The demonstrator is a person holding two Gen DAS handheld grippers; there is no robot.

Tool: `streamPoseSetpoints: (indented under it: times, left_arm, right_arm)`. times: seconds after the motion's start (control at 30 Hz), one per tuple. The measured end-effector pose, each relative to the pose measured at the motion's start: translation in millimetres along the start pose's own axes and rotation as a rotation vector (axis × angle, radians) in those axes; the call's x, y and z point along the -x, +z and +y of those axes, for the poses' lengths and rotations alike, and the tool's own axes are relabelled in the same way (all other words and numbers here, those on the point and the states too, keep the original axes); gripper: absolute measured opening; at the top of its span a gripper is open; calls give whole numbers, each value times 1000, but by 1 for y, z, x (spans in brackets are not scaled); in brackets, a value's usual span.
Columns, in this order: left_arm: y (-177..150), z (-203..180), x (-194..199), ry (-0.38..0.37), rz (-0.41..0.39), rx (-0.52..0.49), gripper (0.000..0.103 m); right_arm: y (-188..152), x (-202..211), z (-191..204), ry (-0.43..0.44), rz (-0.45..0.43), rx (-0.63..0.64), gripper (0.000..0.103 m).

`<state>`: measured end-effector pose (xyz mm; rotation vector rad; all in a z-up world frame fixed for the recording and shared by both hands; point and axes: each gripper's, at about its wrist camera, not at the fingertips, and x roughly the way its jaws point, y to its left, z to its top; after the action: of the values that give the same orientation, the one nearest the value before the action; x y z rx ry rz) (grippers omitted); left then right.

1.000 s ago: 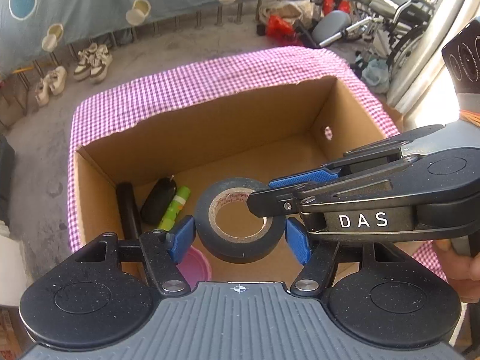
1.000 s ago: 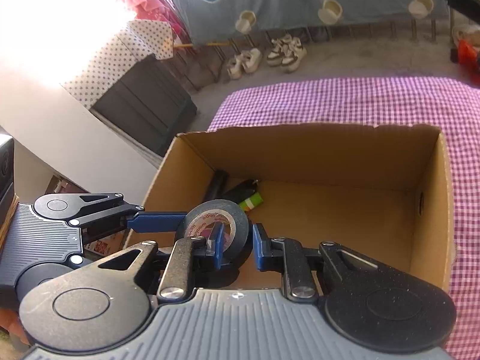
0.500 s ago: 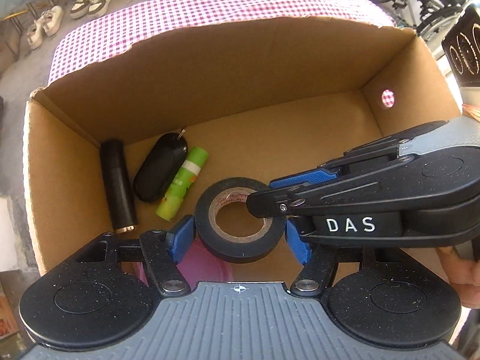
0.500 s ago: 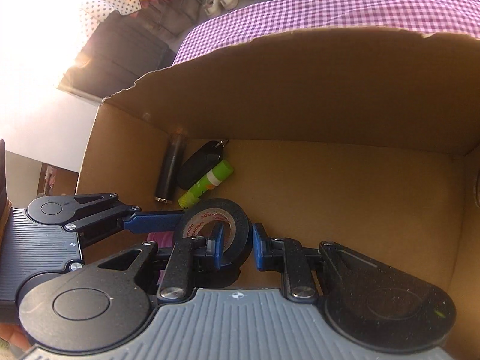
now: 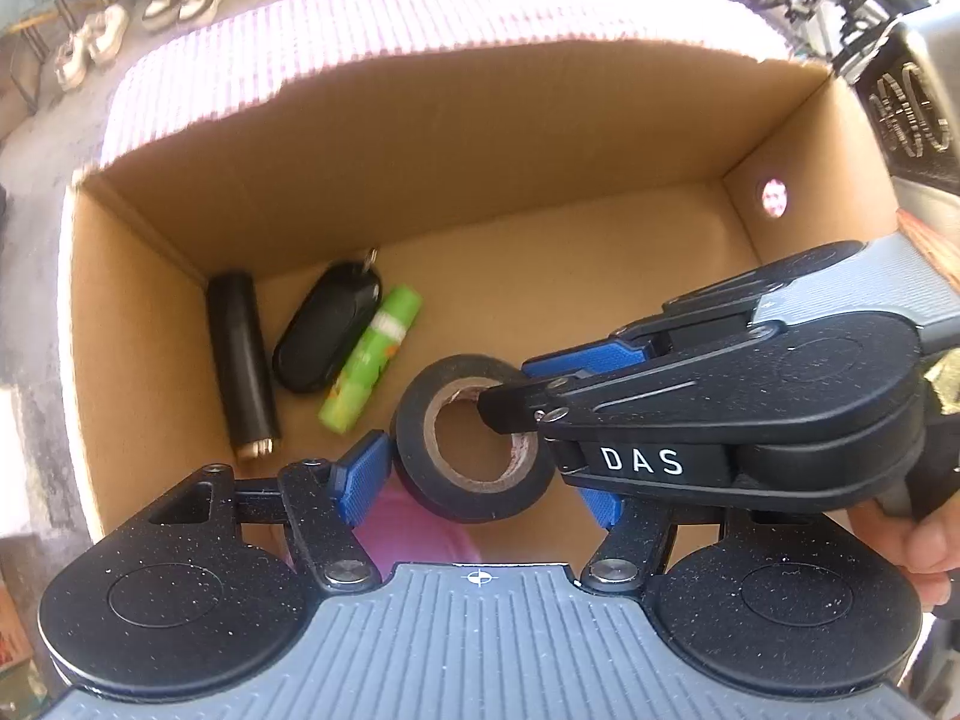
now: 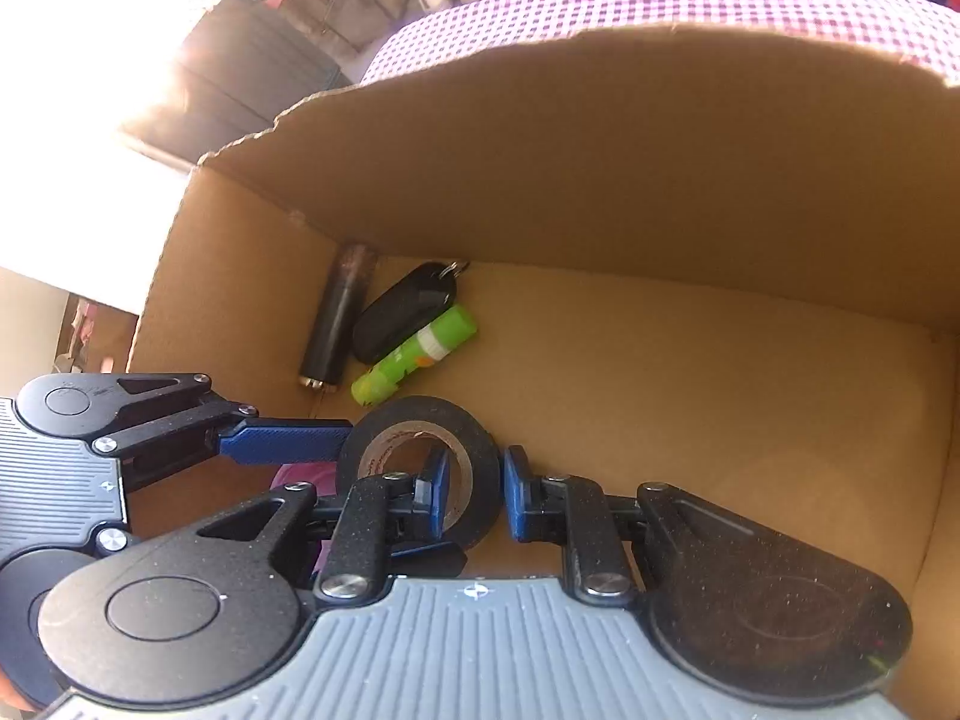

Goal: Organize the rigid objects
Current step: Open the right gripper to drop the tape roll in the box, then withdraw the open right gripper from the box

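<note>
We are reading "DAS" in white caps on the side of the right gripper (image 5: 510, 396) as it is crossing the left wrist view. The tape roll (image 5: 474, 438) is carrying reddish print on its inner cardboard core; too small to read. The green tube (image 5: 372, 375) is showing a white band w/ markings, also illegible. White ring markings are showing on a dark object at the upper right edge of the left view; not readable.

Right gripper (image 6: 474, 492): jaws are nearly pressed together, pinching the wall of the tape roll (image 6: 420, 456), w/ one blue pad inside the core and the other on the outer face. Roll is being held on edge, tilted, low inside the cardboard box (image 6: 600, 180), toward its near side. We cannot tell whether it is touching the box floor.

Left gripper (image 5: 480, 480): jaws are spread and opening, approx. mid-range, w/ the roll between them. The left pad is sitting right at the roll's outer rim; the right pad is mostly hidden behind the right gripper, so contact there cannot be confirmed.

Other contents on the box floor, left rear corner: black cylinder (image 5: 240, 372), black key fob (image 5: 330, 336) and the green tube, lying side by side. A pink item (image 5: 414, 528) is lying under the roll, partly hidden. Box is sitting on a purple-checked cloth (image 6: 660, 0).
</note>
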<state>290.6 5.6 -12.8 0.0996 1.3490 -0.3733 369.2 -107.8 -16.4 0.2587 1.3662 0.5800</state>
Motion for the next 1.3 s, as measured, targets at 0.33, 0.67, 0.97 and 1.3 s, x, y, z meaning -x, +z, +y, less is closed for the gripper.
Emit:
streamPoseSetpoints:
  times: [0.33,0.67,0.97,1.3]
  left_arm:
    - [6,-2,-7,18,50,11,69]
    - [5,7,7,-18,14,55,70]
    - [-20,-14,85,-70,-187,15,76]
    - [-85,-57,158,-178,-439,-83,96]
  right_arm:
    - [4,7,-1,-54,-38,48,21]
    - [-4,30,2,-2,-90,30,22]
    - [-66,139,6,99,-332,15,23]
    - [-209,217,30,141,-650,-17,55]
